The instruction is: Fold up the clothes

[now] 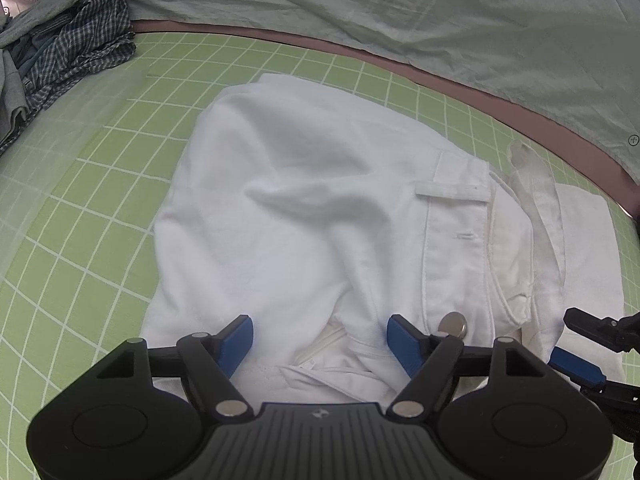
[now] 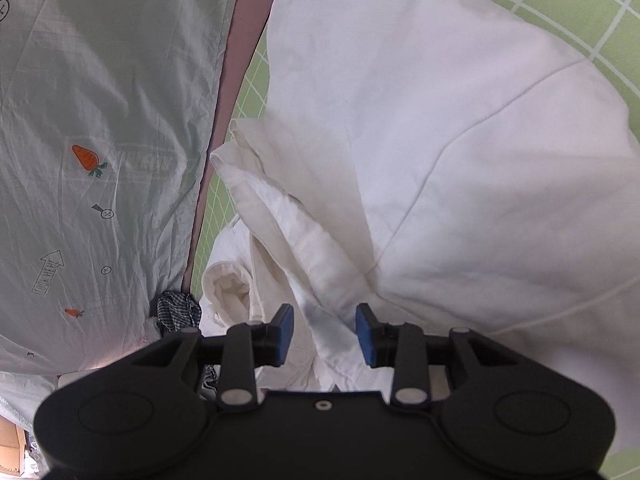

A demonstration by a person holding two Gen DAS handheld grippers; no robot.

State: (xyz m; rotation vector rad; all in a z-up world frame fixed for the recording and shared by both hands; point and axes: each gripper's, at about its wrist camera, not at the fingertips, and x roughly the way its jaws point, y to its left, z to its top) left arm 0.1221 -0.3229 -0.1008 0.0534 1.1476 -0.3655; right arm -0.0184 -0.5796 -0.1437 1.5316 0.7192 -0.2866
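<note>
Just white trousers (image 1: 304, 208) w/ wrinkles

A green cutting mat (image 1: 100, 208) with a white grid lay under my work, filling the left wrist view from nine o'clock round to two. Beyond its far edge ran a strip of dull pink surface (image 1: 480, 92), curving from eleven to three o'clock. Past that strip spread a pale green sheet (image 1: 400, 8), creased, across the whole twelve o'clock side. In my right wrist view this sheet took up the nine o'clock half, printed with an orange carrot (image 2: 85, 158), a smaller carrot (image 2: 73, 312) toward eight o'clock, and an arrow outline (image 2: 49, 272) lettered "LOOK HERE". At seven o'clock a corner of cardboard (image 2: 12, 448) showed.
</note>
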